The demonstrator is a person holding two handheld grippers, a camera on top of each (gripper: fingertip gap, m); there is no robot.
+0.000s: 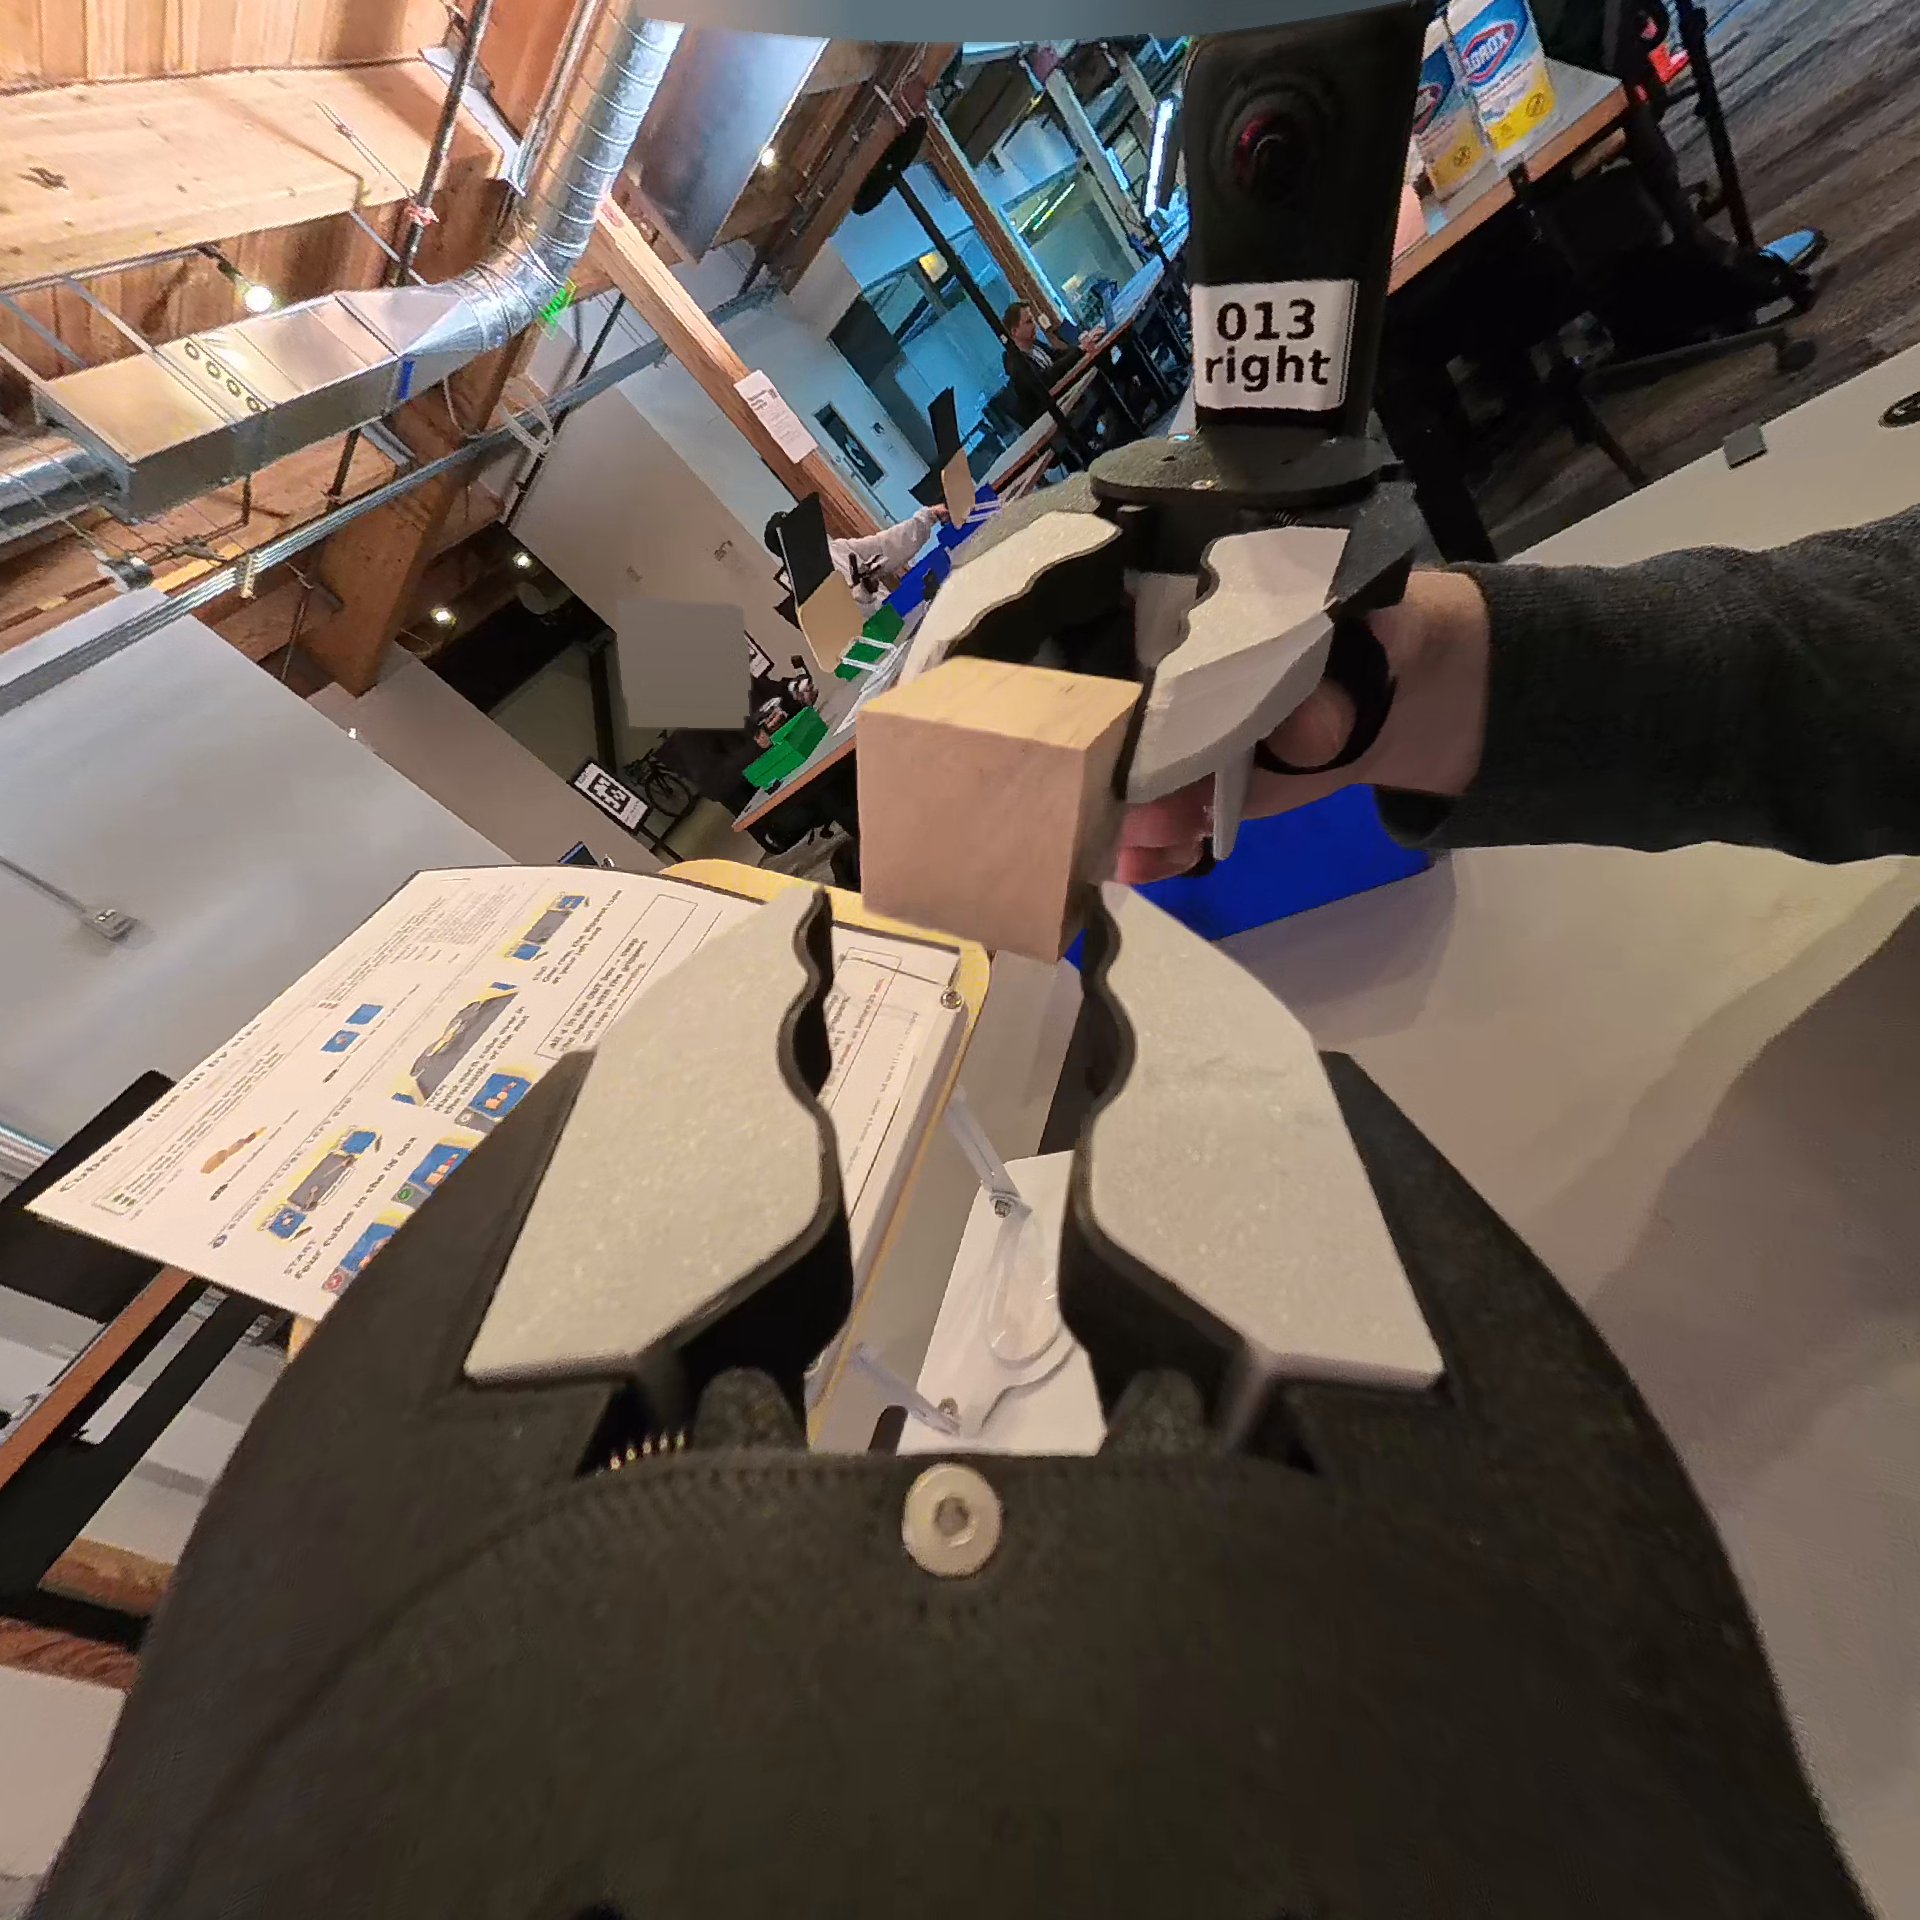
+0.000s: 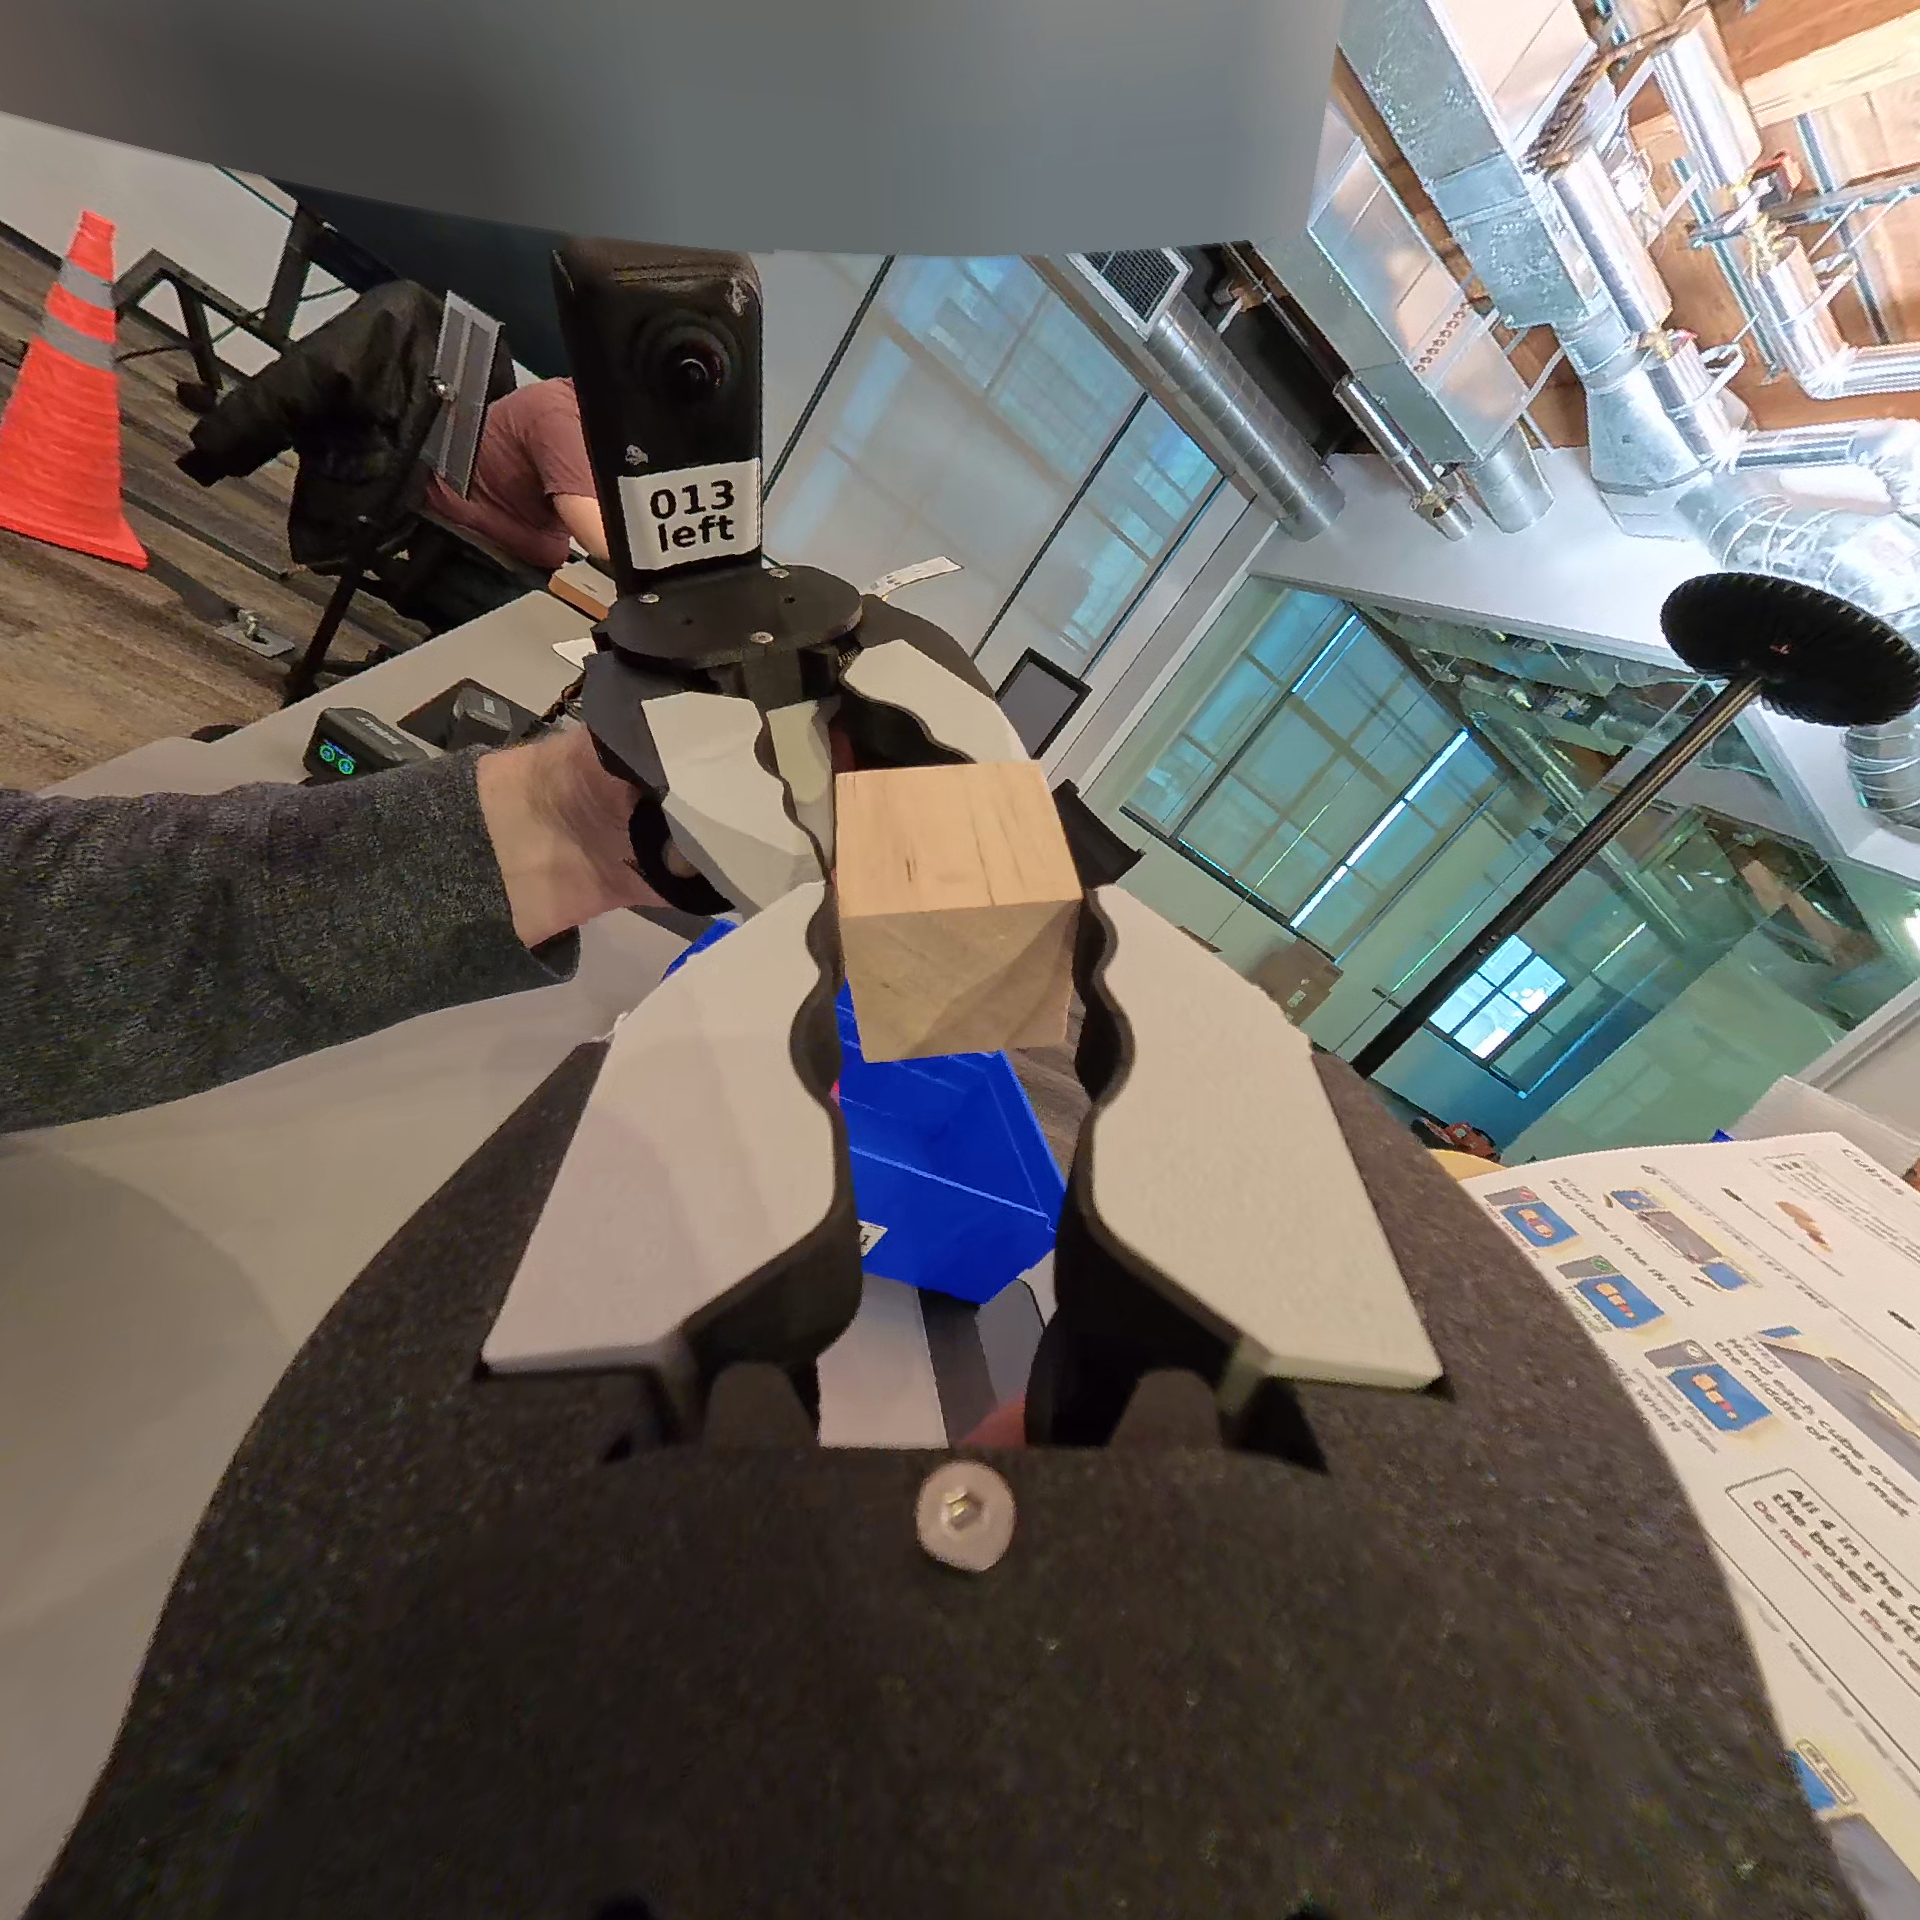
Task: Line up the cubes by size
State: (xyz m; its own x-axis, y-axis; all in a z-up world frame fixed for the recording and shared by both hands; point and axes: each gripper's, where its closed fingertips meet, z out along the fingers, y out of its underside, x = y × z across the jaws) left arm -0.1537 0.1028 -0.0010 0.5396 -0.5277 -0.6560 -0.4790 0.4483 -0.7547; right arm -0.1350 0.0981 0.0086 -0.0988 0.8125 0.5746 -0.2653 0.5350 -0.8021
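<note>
A pale wooden cube [image 2: 951, 914] is held in the air between the two grippers. My right gripper [image 2: 956, 925] is shut on it, with both pads pressed on its sides. In the left wrist view the right gripper [image 1: 1023, 707] holds the cube [image 1: 977, 800] from the far side. My left gripper [image 1: 956, 914] faces it with jaws apart. The cube's near end sits at the fingertips [image 1: 810, 935]. It touches the right tip at a corner, and a gap shows at the left tip. In the right wrist view the left gripper's [image 2: 956, 831] fingers straddle the cube's far end.
A printed instruction sheet on a yellow-edged board [image 1: 468, 1060] stands on the grey-white table [image 1: 1610, 1039]; it also shows in the right wrist view [image 2: 1714, 1330]. A blue bin [image 2: 935, 1164] lies below the cube. An orange cone [image 2: 68, 416] stands on the floor far off. Less than 4 cm separates the two grippers' tips.
</note>
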